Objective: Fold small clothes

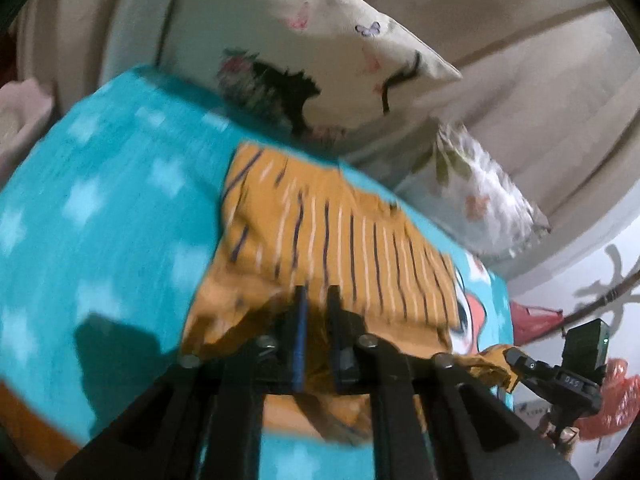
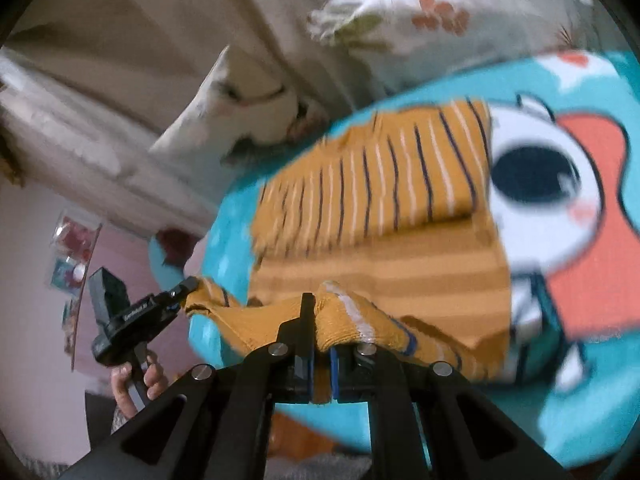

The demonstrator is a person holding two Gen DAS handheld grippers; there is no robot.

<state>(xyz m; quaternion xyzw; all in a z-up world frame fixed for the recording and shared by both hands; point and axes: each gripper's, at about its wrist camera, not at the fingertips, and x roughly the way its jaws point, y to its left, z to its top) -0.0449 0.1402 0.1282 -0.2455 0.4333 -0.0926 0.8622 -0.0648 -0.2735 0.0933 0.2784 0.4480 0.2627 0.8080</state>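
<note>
A small mustard garment (image 1: 340, 224) with navy and white stripes lies on a teal blanket (image 1: 100, 200); it also shows in the right wrist view (image 2: 380, 200), partly folded over itself. My left gripper (image 1: 318, 300) is shut on the garment's near edge. My right gripper (image 2: 322, 320) is shut on another part of that near edge, lifted off the blanket. Each gripper shows in the other's view, the right one (image 1: 516, 360) and the left one (image 2: 188, 288), both pinching mustard cloth.
The teal blanket (image 2: 580, 420) has white stars and a cartoon fish print (image 2: 560, 184). Floral pillows (image 1: 320, 52) (image 2: 440, 12) lie behind the garment against a beige headboard. The bed's edge drops to a pink wall on the outer side (image 2: 32, 320).
</note>
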